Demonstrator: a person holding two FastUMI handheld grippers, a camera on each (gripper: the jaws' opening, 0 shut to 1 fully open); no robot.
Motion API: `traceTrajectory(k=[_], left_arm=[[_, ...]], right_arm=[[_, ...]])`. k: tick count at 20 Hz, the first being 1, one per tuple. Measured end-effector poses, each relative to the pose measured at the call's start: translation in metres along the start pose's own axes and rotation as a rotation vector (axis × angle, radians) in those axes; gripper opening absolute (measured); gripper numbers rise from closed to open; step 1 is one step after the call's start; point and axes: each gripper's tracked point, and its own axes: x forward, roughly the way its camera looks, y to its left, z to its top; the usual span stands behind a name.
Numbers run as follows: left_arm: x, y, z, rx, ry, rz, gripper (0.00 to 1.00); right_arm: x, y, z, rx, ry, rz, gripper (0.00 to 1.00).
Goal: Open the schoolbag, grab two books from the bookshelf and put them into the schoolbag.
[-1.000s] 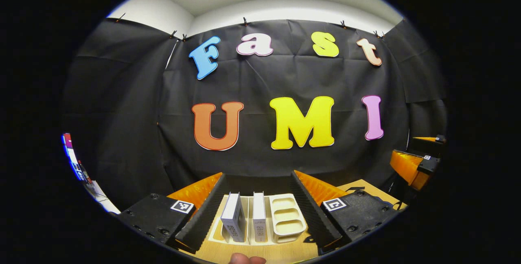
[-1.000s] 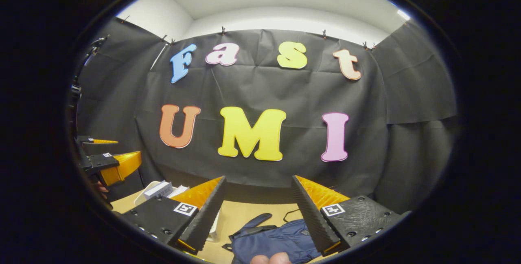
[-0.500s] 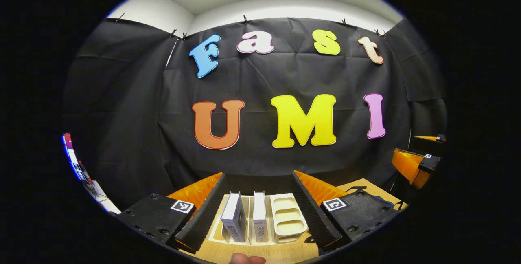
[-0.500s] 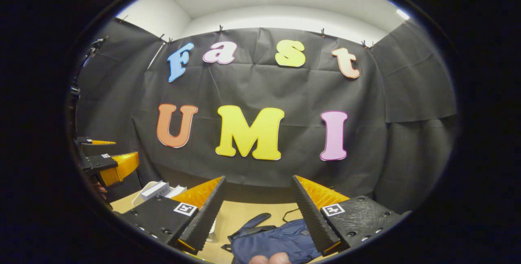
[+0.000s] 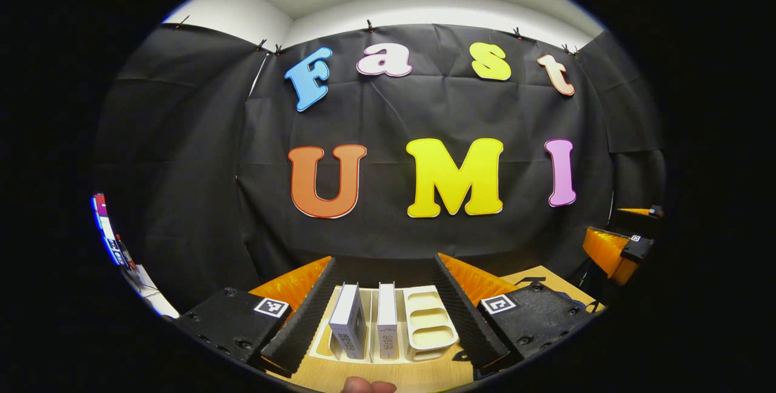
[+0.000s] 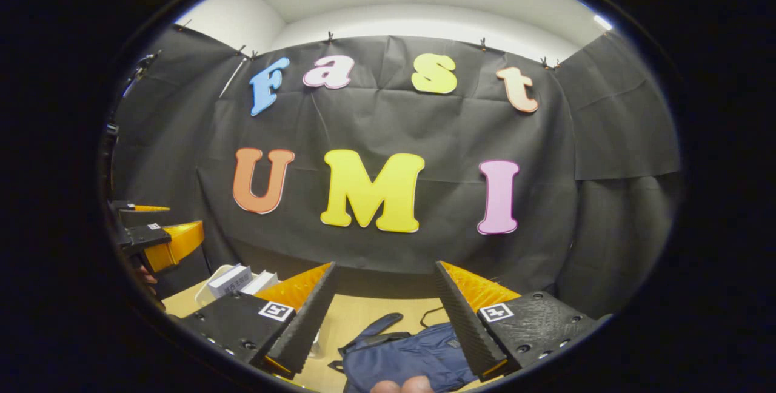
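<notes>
The left gripper (image 5: 383,314) hung over the wooden tabletop (image 5: 394,375) with its jaws wide and nothing between them. Past its two fingers stood a pale bookshelf (image 5: 424,326), a small rack with slots. Two white books stood up in it side by side: one book (image 5: 347,320) on the left and the other book (image 5: 387,320) just beside it, with open slots to their right. Nothing lay between the jaws and the books. A fingertip (image 5: 367,386) showed at the bottom edge. Far off to the side, the right gripper (image 5: 618,241) hung in the air, well apart from the rack. In the right gripper view, the right gripper (image 6: 383,314) also had its jaws wide and held nothing. The blue schoolbag (image 6: 403,356) lay flat on the tabletop below it, with a strap sticking out toward the back wall. I could not tell if the bag was open. The books and the rack sat near the left edge, partly hidden by one finger. The black cloth wall (image 6: 424,132) stood behind everything.
</notes>
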Motion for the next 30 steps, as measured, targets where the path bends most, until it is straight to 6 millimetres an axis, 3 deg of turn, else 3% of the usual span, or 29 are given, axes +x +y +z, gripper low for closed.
traceTrajectory(k=[3, 5, 7, 13, 14, 17, 23, 30], left_arm=[[-0.001, 0.000, -0.002, -0.003, 0.002, -0.001, 0.99], [-0.001, 0.000, -0.002, -0.005, 0.000, -0.001, 0.99], [-0.002, 0.002, -0.004, 0.001, -0.001, 0.001, 0.99], [-0.006, 0.015, -0.012, 0.004, 0.011, 0.023, 0.99], [-0.007, 0.018, -0.014, 0.006, 0.017, 0.026, 0.99], [-0.010, 0.024, -0.022, 0.011, 0.034, 0.038, 0.99], [-0.013, 0.037, -0.031, 0.014, 0.059, 0.066, 0.99], [-0.013, 0.046, -0.038, 0.019, 0.080, 0.089, 0.99]], right_arm=[[0.003, 0.002, -0.025, -0.018, 0.069, 0.014, 0.95], [0.006, 0.003, -0.055, -0.038, 0.149, 0.025, 0.93], [0.009, 0.004, -0.094, -0.058, 0.255, 0.029, 0.98], [-0.003, 0.011, -0.232, -0.081, 0.671, 0.016, 0.96], [-0.007, 0.013, -0.253, -0.083, 0.732, 0.017, 0.99], [-0.015, 0.019, -0.302, -0.114, 0.860, 0.029, 0.96], [-0.013, 0.026, -0.355, -0.246, 0.976, 0.061, 0.96], [-0.011, 0.022, -0.398, -0.363, 1.071, 0.028, 0.96]])
